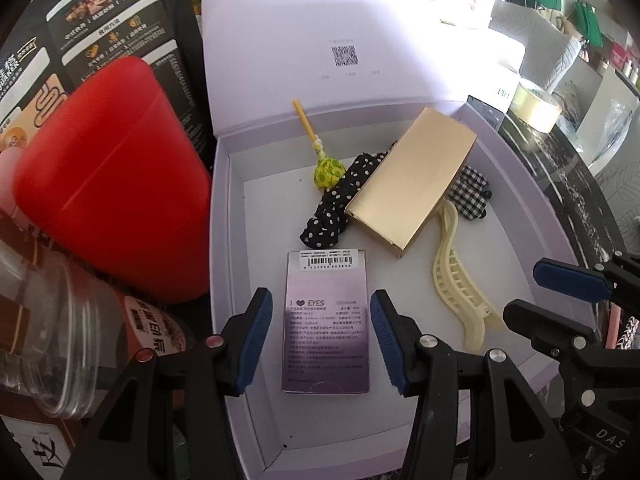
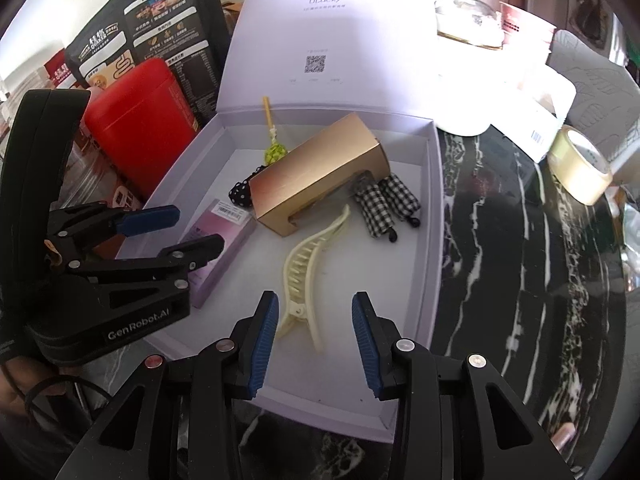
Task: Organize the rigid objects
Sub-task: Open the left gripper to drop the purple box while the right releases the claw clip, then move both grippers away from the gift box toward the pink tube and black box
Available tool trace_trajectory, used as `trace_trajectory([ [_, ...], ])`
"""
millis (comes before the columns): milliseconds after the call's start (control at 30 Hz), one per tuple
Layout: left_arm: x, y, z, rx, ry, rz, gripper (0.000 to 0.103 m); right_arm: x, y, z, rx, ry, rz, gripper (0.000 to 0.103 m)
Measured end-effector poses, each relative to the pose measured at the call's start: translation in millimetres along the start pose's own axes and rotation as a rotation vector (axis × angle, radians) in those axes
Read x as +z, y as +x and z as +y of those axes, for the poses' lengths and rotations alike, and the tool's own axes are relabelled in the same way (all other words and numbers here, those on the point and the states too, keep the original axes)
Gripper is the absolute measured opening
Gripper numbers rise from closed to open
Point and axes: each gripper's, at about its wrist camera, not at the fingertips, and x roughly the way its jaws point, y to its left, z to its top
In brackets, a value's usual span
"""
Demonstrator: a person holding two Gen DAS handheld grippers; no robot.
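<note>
The gold carton [image 1: 412, 180] lies across the polka-dot scrunchie [image 1: 336, 204] and the gingham scrunchie [image 2: 386, 202], hiding part of each, inside the open lavender gift box [image 1: 224, 208]. The left gripper [image 1: 320, 338] hangs spread wide, its pads either side of the purple contact-lens box [image 1: 326, 322] without touching it. The right gripper [image 2: 314, 338] is likewise spread, the cream hair claw clip [image 2: 306, 276] lying on the box floor just ahead between its fingers.
</note>
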Motion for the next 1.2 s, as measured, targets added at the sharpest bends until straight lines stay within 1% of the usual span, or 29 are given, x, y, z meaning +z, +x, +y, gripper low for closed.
trace_trajectory([
  [267, -0.3, -15.8, -3.6, -0.008, -0.005, -0.015, 0.051, -0.6, -17.8, -0.2, -0.010, 0.003, -0.027, 0.038],
  [500, -2.0, -37.4, -7.7, -0.017, -0.003, -0.044, 0.051, -2.5, -39.2, -2.3, -0.023, 0.007, -0.060, 0.038],
  [633, -2.7, -58.4, -9.1, -0.018, -0.001, -0.084, 0.051, -6.4, -56.1, -3.5, -0.027, 0.010, -0.092, 0.041],
  [767, -3.4, -77.9, -13.7, -0.024, 0.011, -0.121, 0.051, -11.8, -77.2, -4.1, -0.039, 0.007, -0.128, 0.041],
  [900, -6.6, -97.0, -20.7, -0.032, 0.022, -0.156, 0.052, -19.2, -98.2, -3.4, -0.053, 0.009, -0.162, 0.047],
  [967, -8.5, -104.7, -24.7, -0.037, 0.028, -0.171, 0.076, -23.3, -107.9, -4.1, -0.060, 0.013, -0.178, 0.047],
  [1000, -9.5, -107.8, -26.7, -0.042, 0.031, -0.179, 0.100, -26.9, -113.8, -4.8, -0.063, 0.019, -0.187, 0.049],
  [1033, -11.5, -112.3, -29.1, -0.047, 0.035, -0.192, 0.103, -30.1, -117.8, -5.4, -0.065, 0.025, -0.193, 0.050],
  [1200, -17.5, -125.5, -40.9, -0.049, 0.064, -0.200, 0.103, -46.5, -137.1, -11.9, -0.085, 0.054, -0.210, 0.050],
])
